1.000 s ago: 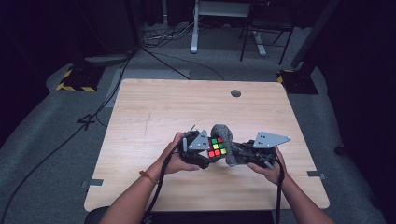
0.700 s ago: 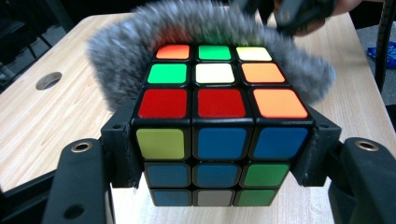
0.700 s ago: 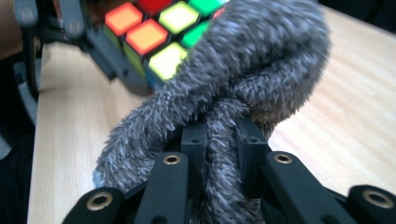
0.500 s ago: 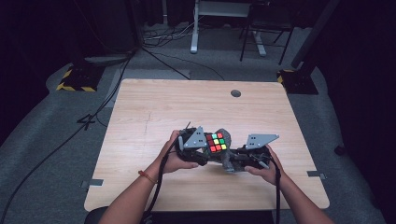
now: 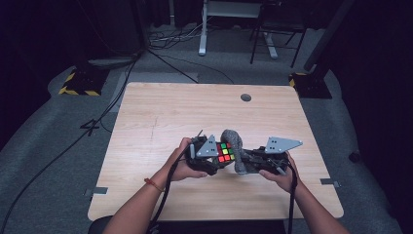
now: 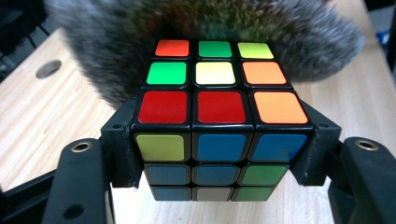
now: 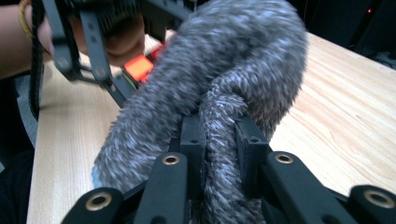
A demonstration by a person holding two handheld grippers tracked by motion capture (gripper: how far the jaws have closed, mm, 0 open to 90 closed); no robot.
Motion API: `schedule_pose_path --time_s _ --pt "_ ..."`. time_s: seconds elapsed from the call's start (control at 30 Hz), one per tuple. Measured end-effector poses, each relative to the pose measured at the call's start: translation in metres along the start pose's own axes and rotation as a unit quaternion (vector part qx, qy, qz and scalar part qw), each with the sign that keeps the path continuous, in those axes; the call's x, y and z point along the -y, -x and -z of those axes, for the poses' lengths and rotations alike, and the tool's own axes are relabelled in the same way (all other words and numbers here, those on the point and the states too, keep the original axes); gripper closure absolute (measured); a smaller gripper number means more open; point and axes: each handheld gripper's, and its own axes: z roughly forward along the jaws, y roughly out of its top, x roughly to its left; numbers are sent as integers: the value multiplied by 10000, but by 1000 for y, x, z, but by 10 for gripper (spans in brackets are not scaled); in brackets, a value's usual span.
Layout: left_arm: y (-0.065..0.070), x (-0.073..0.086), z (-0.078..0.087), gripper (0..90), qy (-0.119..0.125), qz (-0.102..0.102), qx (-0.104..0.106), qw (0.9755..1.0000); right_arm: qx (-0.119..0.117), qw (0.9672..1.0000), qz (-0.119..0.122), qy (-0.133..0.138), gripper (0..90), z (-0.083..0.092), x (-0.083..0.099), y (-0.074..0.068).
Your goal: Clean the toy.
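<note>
Near the front edge of the wooden table, you hold both tools close together above the top. Your left gripper is clamped on the puzzle cube, 1 jaw pressed to each side, the cube's red, green and orange top face turned up. Your right gripper pinches a fold of the grey furry cloth, which arches over and touches the far side of the cube.

Both forearms reach in, the left gripper and right gripper clamped, tips nearly meeting
</note>
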Motion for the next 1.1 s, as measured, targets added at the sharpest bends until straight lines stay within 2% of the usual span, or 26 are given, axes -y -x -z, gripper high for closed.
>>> schedule_pose_path --time_s 0.03,0.2,0.3,0.43,0.63,0.93,1.1 --pt "-1 0 -1 332 2 11 20 10000 -21 10000 2 37 768 1 -1 0" --pt "-4 1 2 333 -7 58 -162 9999 -128 9999 25 92 769 3 -5 -4" --pt "-5 1 5 333 45 112 -176 9998 -85 9999 83 -27 769 2 -5 -4" --pt "-4 0 7 333 83 84 -176 9998 -48 9999 69 -103 774 2 -4 -2" --pt "-3 -2 11 333 232 112 -99 9996 181 9995 35 -248 781 4 1 7" --pt "-4 -6 18 333 360 176 -163 9991 535 9978 -50 -380 781 14 5 22" --pt "-3 -4 18 333 254 212 -198 9993 700 9959 -37 -574 781 18 9 27"
